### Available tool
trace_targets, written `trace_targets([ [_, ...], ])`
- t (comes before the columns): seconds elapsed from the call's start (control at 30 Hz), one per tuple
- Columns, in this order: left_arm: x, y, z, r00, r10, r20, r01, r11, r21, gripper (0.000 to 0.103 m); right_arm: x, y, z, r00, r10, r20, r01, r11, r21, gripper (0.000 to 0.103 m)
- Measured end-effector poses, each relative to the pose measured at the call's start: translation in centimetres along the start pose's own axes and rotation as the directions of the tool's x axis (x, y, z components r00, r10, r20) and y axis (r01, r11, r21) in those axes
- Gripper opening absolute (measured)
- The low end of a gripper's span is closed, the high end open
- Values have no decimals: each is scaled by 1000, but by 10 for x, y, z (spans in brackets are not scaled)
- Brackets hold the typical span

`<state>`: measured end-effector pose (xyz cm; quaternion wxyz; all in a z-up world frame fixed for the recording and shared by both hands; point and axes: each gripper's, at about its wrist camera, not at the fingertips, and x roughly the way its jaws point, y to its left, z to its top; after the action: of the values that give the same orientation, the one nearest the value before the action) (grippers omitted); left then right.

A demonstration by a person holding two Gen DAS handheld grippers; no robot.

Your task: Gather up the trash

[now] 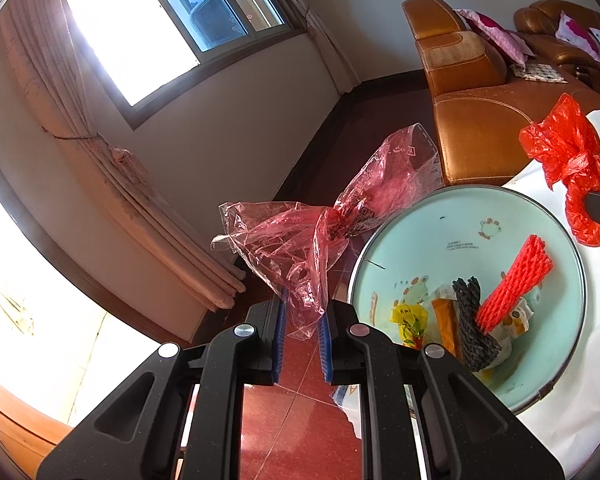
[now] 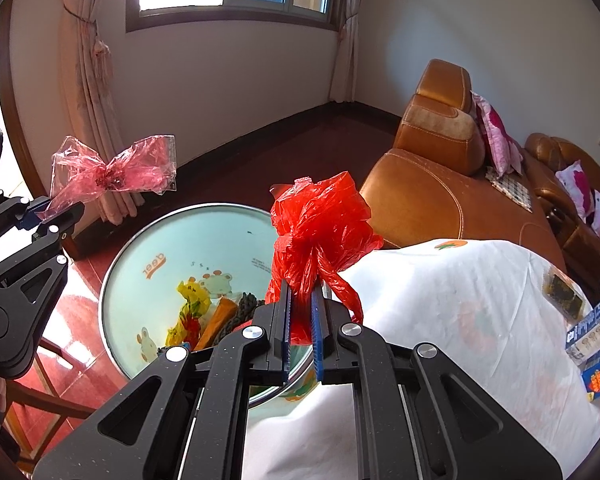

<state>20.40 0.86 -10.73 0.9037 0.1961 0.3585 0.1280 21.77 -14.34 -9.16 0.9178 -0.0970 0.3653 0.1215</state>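
Note:
My left gripper (image 1: 303,312) is shut on a clear pink plastic bag (image 1: 320,220), which stands up knotted and crumpled above the fingers, left of the basin. The same pink bag (image 2: 112,172) and left gripper (image 2: 58,216) show at the left of the right wrist view. My right gripper (image 2: 300,300) is shut on a bright red plastic bag (image 2: 320,224), held over the table edge just right of the basin; the red bag (image 1: 568,160) also shows in the left wrist view. A pale green basin (image 1: 440,220) holds a red foam net (image 1: 516,284), a black net (image 1: 470,320), yellow and orange wrappers.
The basin (image 2: 160,256) rests at the edge of a table under a white cloth (image 2: 460,300). A blue printed packet (image 2: 596,340) lies at the cloth's right edge. An orange leather sofa (image 2: 440,184) with pink cushions stands behind. Red tiled floor (image 1: 292,420) lies below, curtains and window beyond.

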Motion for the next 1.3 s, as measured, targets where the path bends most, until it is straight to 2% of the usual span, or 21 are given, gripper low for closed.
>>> trace_targets([
  [0.67,6,0,3,1000,-13,1,13,1000,-6,15,6,7,2,1000,1,-7,-1,1000,-20,9],
  [0.8,5,3,3,1000,-26,5,26,1000,-17,17,6,5,2,1000,7,5,-6,1000,-14,14],
  [0.87,4,5,4,999,-36,10,37,999,-27,24,6,4,2,1000,23,5,-23,1000,-5,16],
  [0.9,2,5,4,999,-53,14,53,998,-36,27,6,3,2,1000,21,9,-21,1000,-5,21],
  [0.97,1,4,3,998,-62,13,62,997,-38,38,4,0,1,999,27,22,-27,1000,8,32],
  [1.0,-1,4,2,998,-67,18,68,997,-45,40,2,-2,0,999,28,25,-28,999,17,38],
  [1.07,-3,2,0,997,-81,20,82,995,-54,51,0,-4,-1,999,31,30,-31,999,24,43],
  [1.1,-4,1,-1,996,-83,20,84,995,-56,53,-1,-5,-2,999,33,34,-34,999,28,47],
  [1.17,-6,1,-5,996,-83,21,85,994,-65,60,-6,-7,-5,999,34,41,-36,999,35,48],
  [1.3,-13,3,-9,994,-107,27,109,990,-91,62,-21,-11,-11,997,57,57,-61,997,55,50],
])
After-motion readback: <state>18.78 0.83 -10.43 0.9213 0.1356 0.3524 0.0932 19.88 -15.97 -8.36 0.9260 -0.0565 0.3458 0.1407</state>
